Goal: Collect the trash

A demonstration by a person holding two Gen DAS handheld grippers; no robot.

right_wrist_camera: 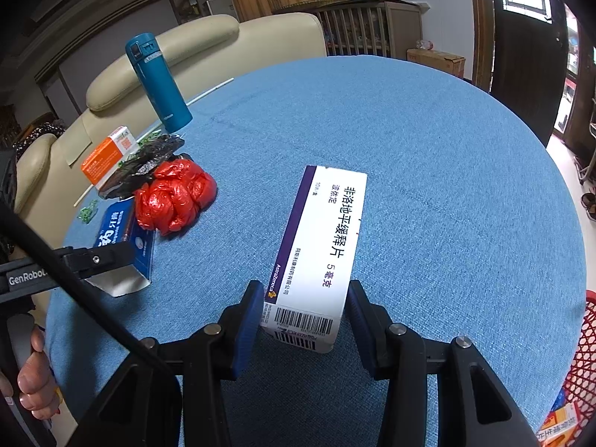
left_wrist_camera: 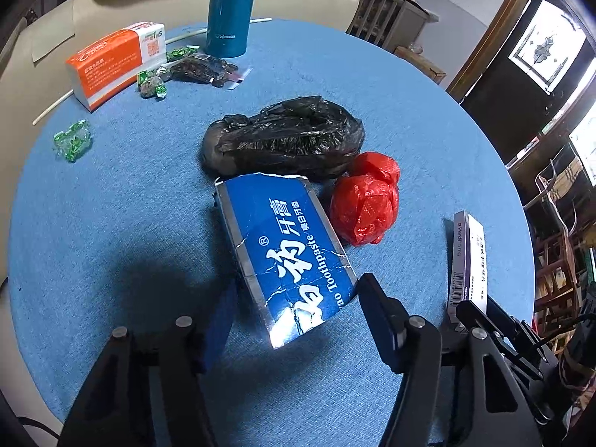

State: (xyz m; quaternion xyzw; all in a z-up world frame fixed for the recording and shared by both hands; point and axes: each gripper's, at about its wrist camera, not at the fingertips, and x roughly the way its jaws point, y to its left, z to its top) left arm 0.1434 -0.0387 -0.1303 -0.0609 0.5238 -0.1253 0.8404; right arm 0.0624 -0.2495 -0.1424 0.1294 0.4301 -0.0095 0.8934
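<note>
A blue toothpaste box (left_wrist_camera: pixel 283 249) lies crumpled on the blue round table (left_wrist_camera: pixel 111 223), and its near end sits between the fingers of my left gripper (left_wrist_camera: pixel 298 287). The right fingertip is at the box's corner and a small gap shows at the left pad, so the gripper is open around it. A white and purple medicine box (right_wrist_camera: pixel 320 246) sits in my right gripper (right_wrist_camera: pixel 305 290), which is shut on its barcode end. A red bag (left_wrist_camera: pixel 367 201) and a black bag (left_wrist_camera: pixel 287 138) lie balled up just beyond the toothpaste box.
A teal flask (left_wrist_camera: pixel 229 3), an orange tissue pack (left_wrist_camera: pixel 111 59), green wrappers (left_wrist_camera: pixel 72 139) and a dark packet (left_wrist_camera: pixel 201 69) are at the table's far left. A cream sofa (right_wrist_camera: pixel 208 41) stands behind. A red basket (right_wrist_camera: pixel 585 354) is off the right edge.
</note>
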